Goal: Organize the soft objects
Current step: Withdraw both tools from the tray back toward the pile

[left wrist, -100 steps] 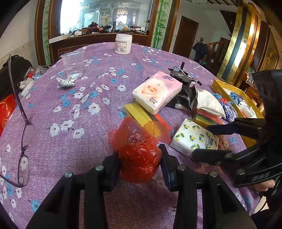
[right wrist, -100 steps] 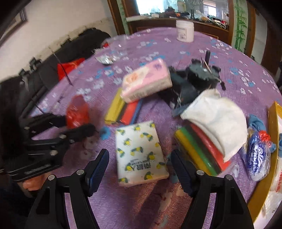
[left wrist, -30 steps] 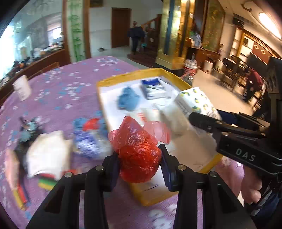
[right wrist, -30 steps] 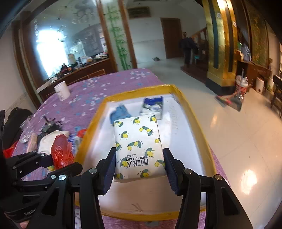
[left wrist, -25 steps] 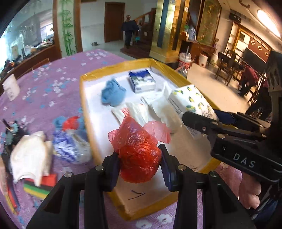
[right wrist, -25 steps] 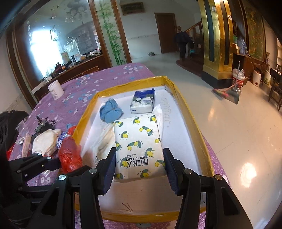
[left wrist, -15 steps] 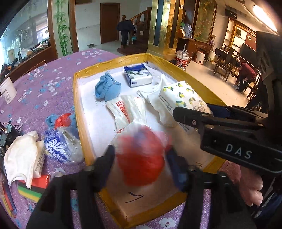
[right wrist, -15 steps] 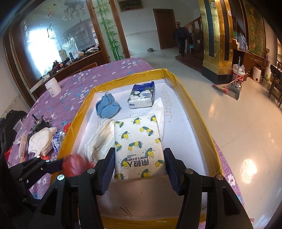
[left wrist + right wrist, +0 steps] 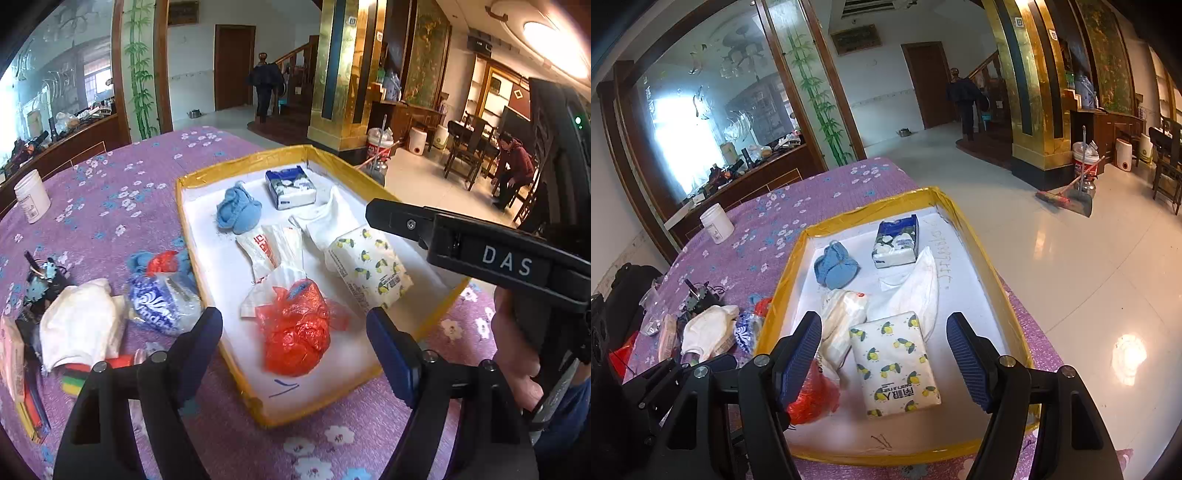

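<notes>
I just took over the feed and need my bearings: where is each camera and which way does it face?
Left wrist: on the open left hand-held gripper, looking down at the red bag in the tray; a hand shows at right.
Right wrist: on the open right hand-held gripper, over the lemon-print tissue pack.
Both show tray, bag, pack.

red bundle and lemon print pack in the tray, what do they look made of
The red bundle looks like thin plastic film, probably a crumpled bag: glossy, translucent at the edges, sharply creased. The lemon print pack seems to be a soft tissue pack in printed plastic wrap: a faint sheen and rounded, cushioned corners. The tray looks like white foam or card edged with shiny yellow tape; which, I cannot tell.
</notes>
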